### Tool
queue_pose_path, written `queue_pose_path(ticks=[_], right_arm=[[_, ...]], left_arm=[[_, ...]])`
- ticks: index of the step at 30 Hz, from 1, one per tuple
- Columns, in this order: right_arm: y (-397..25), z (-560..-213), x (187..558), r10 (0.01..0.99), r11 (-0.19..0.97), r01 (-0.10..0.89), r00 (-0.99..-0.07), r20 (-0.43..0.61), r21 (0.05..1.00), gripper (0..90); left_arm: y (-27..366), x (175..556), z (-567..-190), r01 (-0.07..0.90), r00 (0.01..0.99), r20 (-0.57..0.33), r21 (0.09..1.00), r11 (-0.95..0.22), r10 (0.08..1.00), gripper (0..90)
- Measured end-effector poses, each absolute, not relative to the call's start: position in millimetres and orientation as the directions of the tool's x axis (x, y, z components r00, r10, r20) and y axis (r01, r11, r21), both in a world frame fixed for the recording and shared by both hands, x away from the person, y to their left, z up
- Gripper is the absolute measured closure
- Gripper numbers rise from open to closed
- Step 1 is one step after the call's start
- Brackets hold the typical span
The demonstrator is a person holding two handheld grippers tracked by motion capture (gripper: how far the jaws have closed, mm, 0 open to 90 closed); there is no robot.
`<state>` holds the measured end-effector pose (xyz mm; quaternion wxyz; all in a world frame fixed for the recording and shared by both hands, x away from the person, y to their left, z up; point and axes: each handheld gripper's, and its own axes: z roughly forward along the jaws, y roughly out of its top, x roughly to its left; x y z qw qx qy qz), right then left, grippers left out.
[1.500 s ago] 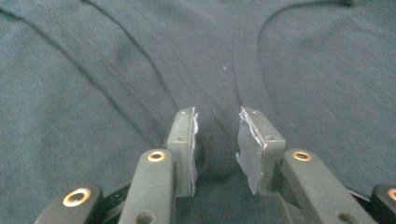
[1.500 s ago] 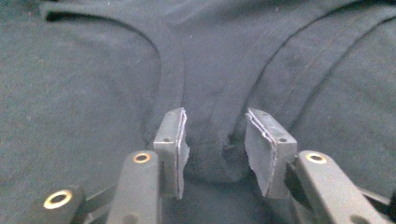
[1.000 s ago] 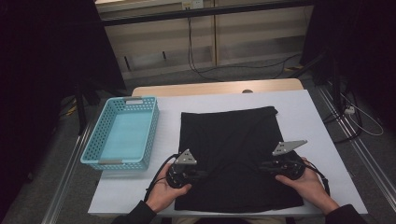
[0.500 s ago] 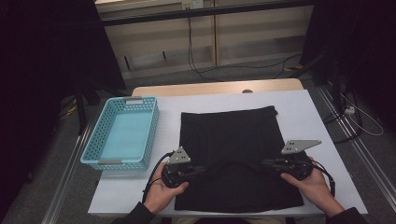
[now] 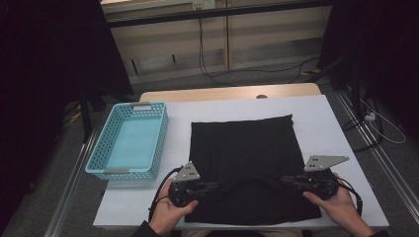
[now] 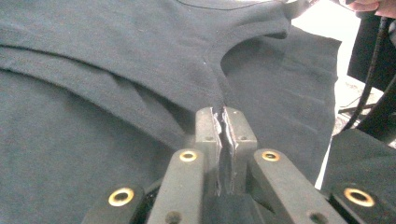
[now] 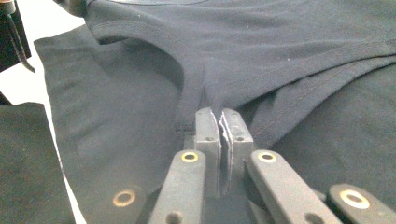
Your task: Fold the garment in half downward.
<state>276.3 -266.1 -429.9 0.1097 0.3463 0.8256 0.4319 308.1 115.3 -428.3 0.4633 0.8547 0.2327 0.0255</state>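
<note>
Plain black cloth (image 5: 247, 148), perforated turquoise basket (image 5: 129, 140), white table (image 5: 321, 118), apparently wood-coloured far edge.

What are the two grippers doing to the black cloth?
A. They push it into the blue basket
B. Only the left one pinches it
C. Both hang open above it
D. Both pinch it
D: the left gripper and the right gripper each have jaws shut on a fold of the cloth.

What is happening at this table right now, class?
A person holds a gripper in each hand over a black garment spread on the white table. The left gripper and the right gripper are each shut on a hemmed edge of the cloth near the person's side. A light blue basket sits to the left, apart from the cloth.
</note>
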Motion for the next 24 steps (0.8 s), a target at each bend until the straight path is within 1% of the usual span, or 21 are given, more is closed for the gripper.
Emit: queue_pose_path(ticks=[11,15,24], right_arm=[[-266.0,-429.1,259.8,0.646,0.413,0.469,-0.755,0.111,0.781,87.9],[-264.9,-429.9,253.0,0.639,0.417,0.47,-0.761,0.117,0.778,87.9],[-257.8,-431.1,238.6,0.618,0.434,0.459,-0.778,0.114,0.776,87.8]], left_arm=[[118.9,302.2,-433.2,0.393,0.884,-0.178,0.785,-0.48,0.432,86.0],[119.2,296.8,-432.9,0.383,0.892,-0.172,0.778,-0.498,0.417,86.0],[126.3,288.5,-431.4,0.389,0.888,-0.174,0.777,-0.495,0.425,86.0]])
